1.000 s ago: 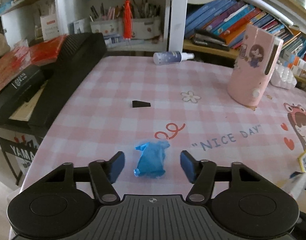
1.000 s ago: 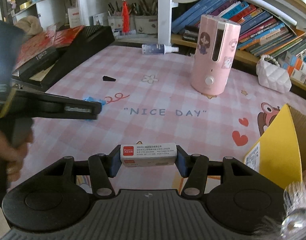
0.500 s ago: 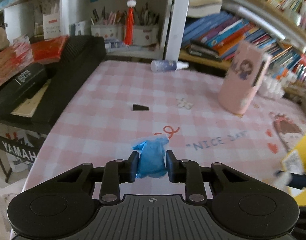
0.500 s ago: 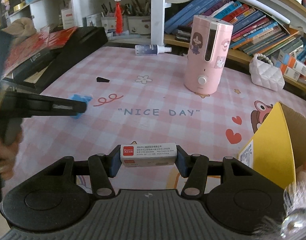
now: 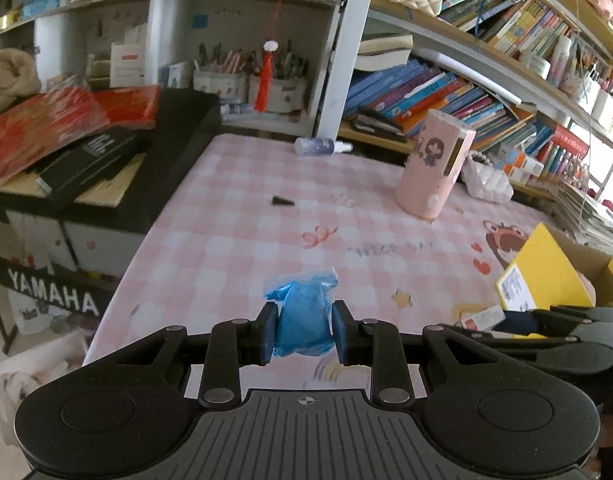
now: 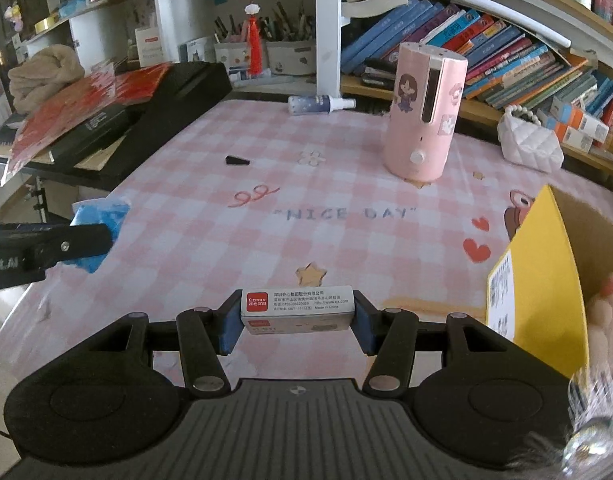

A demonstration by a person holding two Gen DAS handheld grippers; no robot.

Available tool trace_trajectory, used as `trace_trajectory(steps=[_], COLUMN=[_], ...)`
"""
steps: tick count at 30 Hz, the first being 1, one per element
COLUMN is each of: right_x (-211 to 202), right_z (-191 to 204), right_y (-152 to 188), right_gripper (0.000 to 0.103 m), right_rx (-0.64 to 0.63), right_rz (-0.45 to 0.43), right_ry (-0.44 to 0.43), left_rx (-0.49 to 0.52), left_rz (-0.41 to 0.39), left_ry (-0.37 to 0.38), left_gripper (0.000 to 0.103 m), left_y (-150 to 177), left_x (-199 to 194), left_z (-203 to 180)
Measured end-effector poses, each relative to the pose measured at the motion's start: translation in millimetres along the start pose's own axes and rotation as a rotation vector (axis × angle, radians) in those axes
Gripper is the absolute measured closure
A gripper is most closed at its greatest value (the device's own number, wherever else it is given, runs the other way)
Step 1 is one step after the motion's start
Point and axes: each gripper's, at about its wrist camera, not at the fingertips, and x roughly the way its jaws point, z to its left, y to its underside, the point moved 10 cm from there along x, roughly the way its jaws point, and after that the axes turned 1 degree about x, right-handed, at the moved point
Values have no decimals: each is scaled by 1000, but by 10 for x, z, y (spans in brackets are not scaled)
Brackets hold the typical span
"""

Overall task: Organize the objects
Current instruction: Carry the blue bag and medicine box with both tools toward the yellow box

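My left gripper [image 5: 303, 330] is shut on a small crumpled blue bag [image 5: 304, 314], held above the pink checked tablecloth [image 5: 242, 248]. From the right wrist view the same blue bag [image 6: 100, 210] shows at the far left beside the left gripper's black finger [image 6: 66, 242]. My right gripper [image 6: 296, 320] is shut on a small white box with a red label [image 6: 296, 306], lifted over the table's near edge. A yellow cardboard box [image 6: 546, 276] stands open at the right. The right gripper [image 5: 546, 330] also shows dark at the right of the left wrist view.
A tall pink canister with a girl sticker [image 6: 424, 114] stands at the back right. A spray bottle [image 6: 318, 104] lies at the far edge, and a small black wedge [image 6: 237, 160] rests mid-table. A black keyboard with red folders [image 6: 118, 120] flanks the left. Bookshelves [image 6: 486, 48] rise behind.
My left gripper closed on the blue bag, lifted it off the cloth and carried it back and to the right. The right gripper drifted slightly, still holding the white box.
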Motion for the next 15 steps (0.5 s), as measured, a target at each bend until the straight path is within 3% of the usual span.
trace_trajectory(steps=[15], right_x=[-551], right_z=[439], right_y=[564], right_gripper=[51], right_rx=[-11], right_rz=[5], right_ry=[3], left_rx=[19], left_rz=[-7], left_ry=[44], left_gripper=[76], left_y=[594], left_x=[-716], left_z=[13])
